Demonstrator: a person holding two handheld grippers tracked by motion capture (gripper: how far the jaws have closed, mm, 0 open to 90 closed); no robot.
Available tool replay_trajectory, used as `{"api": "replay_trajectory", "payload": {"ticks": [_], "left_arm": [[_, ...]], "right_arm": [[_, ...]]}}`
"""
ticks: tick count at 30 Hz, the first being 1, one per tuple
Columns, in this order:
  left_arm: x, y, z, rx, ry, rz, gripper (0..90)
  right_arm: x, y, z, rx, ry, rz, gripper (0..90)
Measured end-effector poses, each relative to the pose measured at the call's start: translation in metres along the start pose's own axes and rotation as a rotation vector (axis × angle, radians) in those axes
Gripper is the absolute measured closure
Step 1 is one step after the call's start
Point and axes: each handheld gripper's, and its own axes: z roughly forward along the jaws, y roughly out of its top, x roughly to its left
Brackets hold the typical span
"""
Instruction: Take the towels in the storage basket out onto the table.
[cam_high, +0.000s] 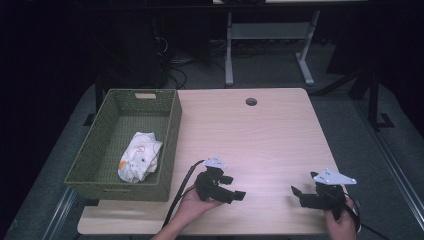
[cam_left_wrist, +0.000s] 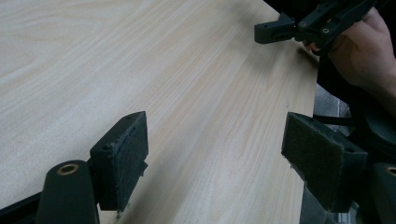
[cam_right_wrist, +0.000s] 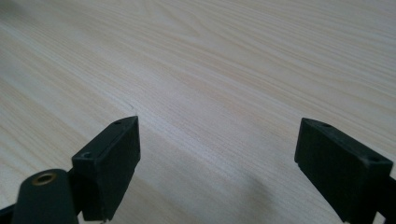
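Both grippers, left gripper (cam_high: 239, 195) and right gripper (cam_high: 296, 194), spread wide, grasping nothing, low over table (cam_high: 270, 130); cloth (cam_high: 139, 156) already in basket (cam_high: 172, 131), probably finished.

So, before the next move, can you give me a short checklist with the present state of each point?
1. Left gripper jaws open, nothing between them: ok.
2. Right gripper jaws open and empty: ok.
3. Cloth lies inside the basket, not hanging over the rim: ok.
4. Table bare between the grippers and the basket: ok.
5. The two grippers stand apart, not touching: ok.
6. Left cable free of the basket corner: cannot tell.
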Motion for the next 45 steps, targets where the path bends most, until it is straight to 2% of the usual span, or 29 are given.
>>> {"api": "replay_trajectory", "payload": {"ticks": [4, 10, 11, 13, 19, 23, 26, 29, 32, 33, 37, 42, 45], "left_arm": [[-0.001, 0.004, -0.001, 0.008, -0.007, 0.007, 22.2], [-0.004, 0.018, -0.01, 0.04, -0.009, 0.025, 22.2], [-0.004, 0.025, -0.015, 0.061, -0.004, 0.049, 22.1], [-0.004, 0.029, -0.019, 0.07, -0.011, 0.051, 22.2], [0.001, 0.054, -0.04, 0.106, -0.028, 0.073, 22.8], [0.004, 0.064, -0.05, 0.104, -0.028, 0.076, 22.0], [0.007, 0.077, -0.066, 0.097, -0.033, 0.071, 21.3], [0.009, 0.083, -0.073, 0.096, -0.031, 0.074, 20.7], [0.013, 0.092, -0.088, 0.1, -0.029, 0.077, 19.7], [0.013, 0.092, -0.088, 0.1, -0.029, 0.077, 19.3], [0.021, 0.097, -0.107, 0.084, -0.033, 0.058, 19.8], [0.029, 0.099, -0.122, 0.071, -0.027, 0.041, 19.9], [0.032, 0.1, -0.127, 0.062, -0.024, 0.035, 19.9]], "right_arm": [[0.0, 0.0, 0.0, -0.004, -0.002, 0.007, 13.9], [-0.002, 0.001, -0.003, -0.016, 0.003, 0.029, 13.9], [-0.002, 0.002, -0.004, -0.02, 0.003, 0.024, 13.9], [-0.002, 0.002, -0.004, -0.023, 0.001, 0.024, 13.9], [-0.001, 0.003, -0.004, -0.021, 0.001, 0.023, 13.9], [-0.002, 0.003, -0.004, -0.025, 0.003, 0.021, 13.9], [-0.002, 0.003, -0.005, -0.025, 0.002, 0.022, 13.8], [-0.001, 0.003, -0.005, -0.023, 0.003, 0.023, 13.9], [-0.001, 0.004, -0.005, -0.029, 0.004, 0.02, 13.9], [-0.001, 0.004, -0.005, -0.029, 0.004, 0.02, 13.9], [-0.001, 0.004, -0.005, -0.025, 0.005, 0.021, 13.9], [-0.001, 0.005, -0.005, -0.025, 0.004, 0.018, 13.9], [0.0, 0.005, -0.005, -0.023, 0.004, 0.019, 13.9]]}}
